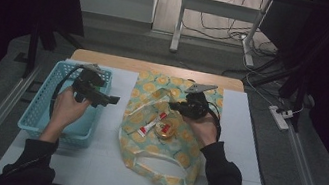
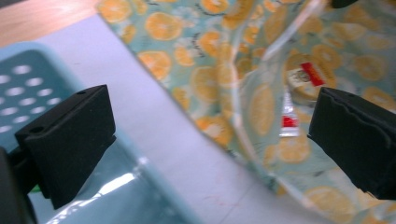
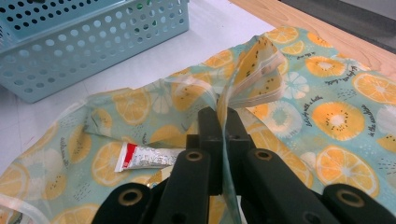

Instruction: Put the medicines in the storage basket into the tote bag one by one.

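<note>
A cloth bag [image 1: 152,90] printed with orange slices lies on the white mat. My right gripper [image 1: 175,105] is shut on its upper edge [image 3: 257,70], and the pinched fabric stands up between the jaws [image 3: 222,121], holding the mouth apart. Inside the bag lie a white-and-red tube [image 1: 152,123] [image 3: 147,156] and a round tin [image 1: 165,130]. My left gripper [image 1: 109,99] is open and holds nothing. It hovers over the right rim of the blue basket [image 1: 44,103], jaws wide apart [image 2: 210,112] and pointing at the bag [image 2: 187,37], the tube [image 2: 289,116] and the tin [image 2: 303,81].
The perforated blue basket [image 3: 93,42] [image 2: 28,88] sits at the mat's left edge, with something in shiny clear wrap [image 2: 116,186] inside it. A white mat [image 1: 101,153] covers the wooden table [image 1: 156,68]. Beyond the table stand desk legs [image 1: 179,24] and floor cables.
</note>
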The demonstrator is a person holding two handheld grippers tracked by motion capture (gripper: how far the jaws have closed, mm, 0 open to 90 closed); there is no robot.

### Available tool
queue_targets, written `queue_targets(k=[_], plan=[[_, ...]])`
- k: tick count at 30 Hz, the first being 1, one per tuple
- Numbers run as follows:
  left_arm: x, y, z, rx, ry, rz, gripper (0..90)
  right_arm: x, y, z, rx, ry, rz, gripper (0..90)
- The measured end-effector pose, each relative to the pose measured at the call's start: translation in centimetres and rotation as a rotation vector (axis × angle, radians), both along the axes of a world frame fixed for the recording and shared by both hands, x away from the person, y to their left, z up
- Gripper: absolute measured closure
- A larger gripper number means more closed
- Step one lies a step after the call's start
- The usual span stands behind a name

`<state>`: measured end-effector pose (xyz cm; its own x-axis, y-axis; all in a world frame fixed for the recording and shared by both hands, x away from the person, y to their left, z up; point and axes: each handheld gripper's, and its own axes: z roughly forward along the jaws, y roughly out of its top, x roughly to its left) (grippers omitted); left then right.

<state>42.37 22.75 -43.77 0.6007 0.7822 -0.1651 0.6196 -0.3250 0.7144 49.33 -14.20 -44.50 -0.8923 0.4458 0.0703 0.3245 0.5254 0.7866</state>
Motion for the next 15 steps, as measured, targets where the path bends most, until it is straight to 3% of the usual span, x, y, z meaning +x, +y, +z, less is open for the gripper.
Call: queue_targets(k=[7,15], plan=[[0.1,2.3,-0.3,0.015,-0.016,0.058,0.0,0.1,-0.1,0.0,0.001,0.000,0.000,90.0],[1.2,4.0,-1.8,0.101,0.018,0.123,0.0,0.1,-0.1,0.0,0.003,0.000,0.000,90.0]])
